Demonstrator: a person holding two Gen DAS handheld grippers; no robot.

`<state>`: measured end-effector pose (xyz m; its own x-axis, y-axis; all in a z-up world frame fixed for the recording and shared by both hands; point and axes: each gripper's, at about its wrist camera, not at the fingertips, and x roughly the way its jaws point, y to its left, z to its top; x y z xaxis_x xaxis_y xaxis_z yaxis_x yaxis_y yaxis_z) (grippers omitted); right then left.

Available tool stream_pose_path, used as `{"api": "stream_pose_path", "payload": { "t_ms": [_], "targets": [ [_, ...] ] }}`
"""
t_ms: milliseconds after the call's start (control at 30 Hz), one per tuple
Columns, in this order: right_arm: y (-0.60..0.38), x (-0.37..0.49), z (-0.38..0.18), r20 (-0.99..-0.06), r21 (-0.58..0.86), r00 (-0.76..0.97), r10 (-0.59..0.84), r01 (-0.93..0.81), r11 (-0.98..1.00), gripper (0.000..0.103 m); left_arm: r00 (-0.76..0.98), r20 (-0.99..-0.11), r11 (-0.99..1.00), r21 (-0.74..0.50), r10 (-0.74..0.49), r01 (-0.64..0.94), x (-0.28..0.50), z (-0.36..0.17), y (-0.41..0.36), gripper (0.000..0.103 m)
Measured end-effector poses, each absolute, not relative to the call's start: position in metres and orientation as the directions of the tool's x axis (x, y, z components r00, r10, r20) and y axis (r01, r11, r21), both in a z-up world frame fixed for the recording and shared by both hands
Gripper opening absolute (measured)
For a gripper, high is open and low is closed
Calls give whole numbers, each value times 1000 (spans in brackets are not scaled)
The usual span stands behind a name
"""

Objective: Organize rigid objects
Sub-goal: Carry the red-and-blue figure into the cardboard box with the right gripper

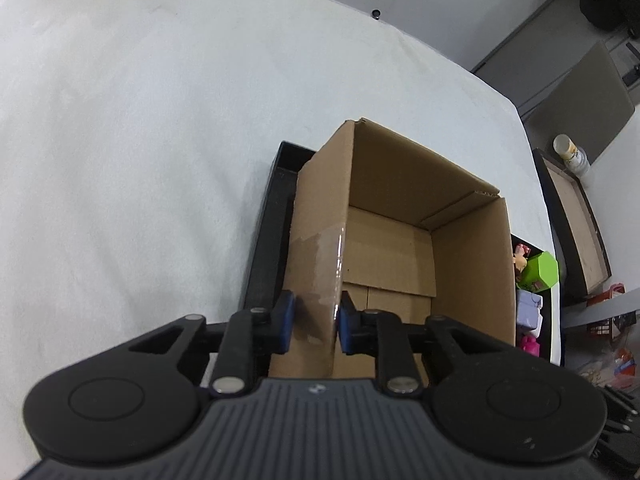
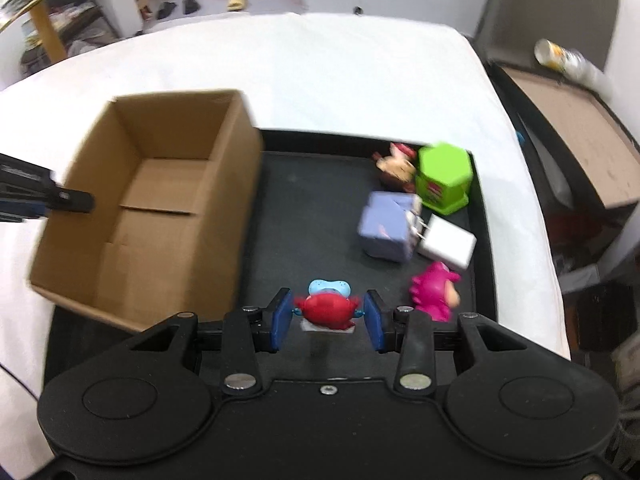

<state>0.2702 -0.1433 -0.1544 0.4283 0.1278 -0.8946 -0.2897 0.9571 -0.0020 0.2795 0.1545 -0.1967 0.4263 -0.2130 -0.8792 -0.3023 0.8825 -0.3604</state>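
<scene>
Now, left gripper (image 1: 314,322): clamped on the cardboard box (image 1: 400,240) wall.
Right gripper (image 2: 328,318): squeezing a red toy figure (image 2: 325,309).
Box: standing in the black tray (image 2: 320,208), left end.

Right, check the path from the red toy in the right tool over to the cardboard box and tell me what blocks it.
Nothing visible blocks it. The red toy sits between the right tool pads, the cardboard box stands open-topped just beside it, and only its near wall must be cleared.
</scene>
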Motion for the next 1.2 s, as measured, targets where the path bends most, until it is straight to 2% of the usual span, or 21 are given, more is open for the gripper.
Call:
{"api": "stream_pose_path", "payload": {
  "t_ms": [233, 600, 833, 1200],
  "targets": [
    [-113, 268, -121, -854, 1, 480, 199, -381, 924, 39, 443, -876, 874, -358, -192, -329, 270, -198, 150, 20],
    [-89, 281, -99, -828, 6, 507, 241, -421, 907, 39, 445, -872, 859, -379, -206, -345, 271, -199, 150, 21],
    [-69, 291, -106, -823, -12, 508, 255, -464, 886, 39, 456, -860, 850, -403, -226, -339, 274, -202, 150, 21],
    [-39, 309, -129, -820, 73, 453, 350, -524, 848, 39, 448, -849, 835, -445, -279, -324, 273, -203, 163, 22]
  ]
}}
